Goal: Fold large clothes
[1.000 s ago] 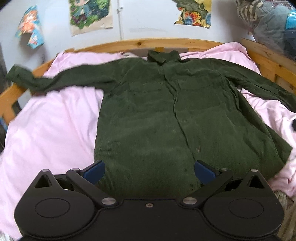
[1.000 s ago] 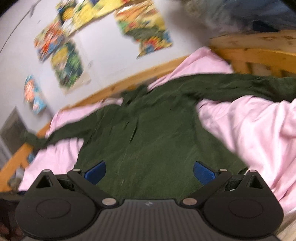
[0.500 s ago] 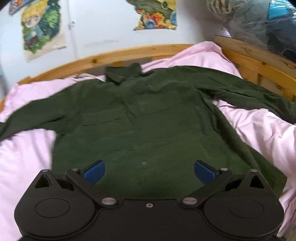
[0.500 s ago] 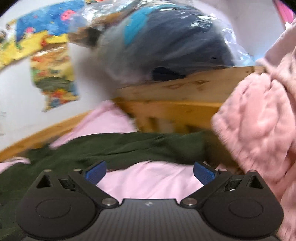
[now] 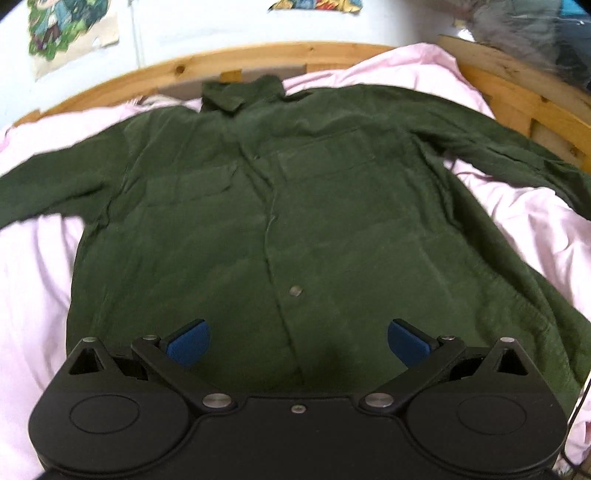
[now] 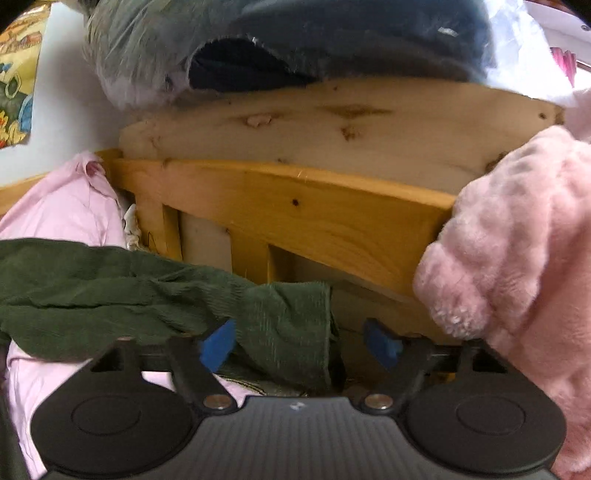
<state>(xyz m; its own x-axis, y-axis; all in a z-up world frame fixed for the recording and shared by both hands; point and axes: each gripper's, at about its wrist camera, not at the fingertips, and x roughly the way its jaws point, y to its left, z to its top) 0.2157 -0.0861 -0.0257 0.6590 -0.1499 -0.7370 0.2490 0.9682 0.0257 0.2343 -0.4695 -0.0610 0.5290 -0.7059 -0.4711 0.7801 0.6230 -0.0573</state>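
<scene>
A dark green corduroy shirt [image 5: 280, 221] lies flat, front up, on the pink bedsheet [image 5: 29, 288], collar at the far side and both sleeves spread out. My left gripper [image 5: 297, 341] is open and empty, hovering over the shirt's lower front near the hem. In the right wrist view the shirt's right sleeve [image 6: 110, 291] runs in from the left and its cuff [image 6: 291, 317] lies between the blue pads of my right gripper [image 6: 301, 341]. The right jaws are still apart around the cuff, close to the wooden bed rail.
A wooden bed frame [image 5: 258, 55] curves around the far side; its rail [image 6: 295, 218] stands right in front of the right gripper. A fluffy pink blanket [image 6: 517, 258] hangs on the right. Bagged clothes [image 6: 332, 33] are piled above the rail. Posters [image 5: 70, 26] hang on the wall.
My right gripper has swung right and down to the sleeve's cuff by the bed rail, its jaws narrower than before. My left gripper has shifted over the shirt's lower front, still open.
</scene>
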